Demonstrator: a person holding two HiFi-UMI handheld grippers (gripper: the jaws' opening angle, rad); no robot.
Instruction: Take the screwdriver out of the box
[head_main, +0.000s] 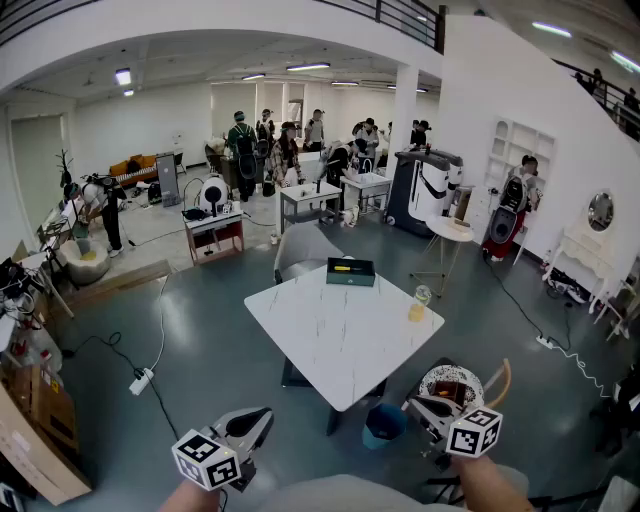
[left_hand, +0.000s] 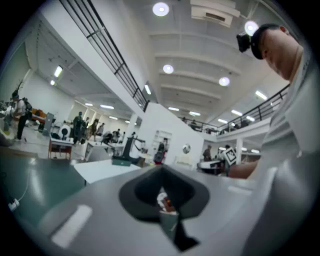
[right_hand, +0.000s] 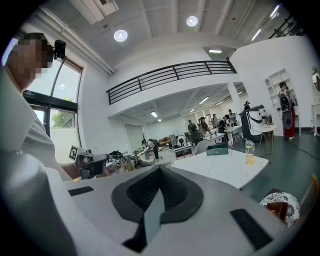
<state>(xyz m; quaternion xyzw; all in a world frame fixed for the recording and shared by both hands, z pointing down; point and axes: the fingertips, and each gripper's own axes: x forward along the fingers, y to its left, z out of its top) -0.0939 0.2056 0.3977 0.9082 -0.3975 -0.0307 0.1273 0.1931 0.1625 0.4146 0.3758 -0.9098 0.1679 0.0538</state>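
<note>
1. Left gripper (head_main: 258, 420): held low at the near left of the head view, in the person's left hand (head_main: 190, 493). It points up and to the right in that view, toward the tabletop (head_main: 340, 335), and is short of its near corner.
2. Left fingers (left_hand: 142, 192): together, with nothing clamped. A small white-and-red speck shows at the seam; what it is cannot be told.
3. Right gripper (head_main: 418, 408): held low at the near right, in the right hand (head_main: 488, 482). It points up and to the left in the head view, above a chair with a round patterned seat (head_main: 455, 383).
4. Right fingers (right_hand: 175, 192): closed flat on each other, with nothing between them.
5. Neither gripper touches the tabletop or anything on it.
6. Box (head_main: 350, 271): dark green, low and rectangular. It rests at the far edge of the white marbled tabletop, well apart from both grippers.
7. Screwdriver: cannot be made out at this range. Only a small yellow mark (head_main: 343, 267) shows on the top of the box.
8. Bottle (head_main: 419, 303): clear, upright, partly filled with yellow liquid. It stands at the right corner of the tabletop, apart from the box.
9. Bin (head_main: 383, 425): blue, on the floor beside the tabletop's near corner. Its contents are not visible.
10. Grey chair (head_main: 300, 250): stands at the far side of the tabletop, just left of the box.
11. Several people stand among desks at the far end of the hall.
</note>
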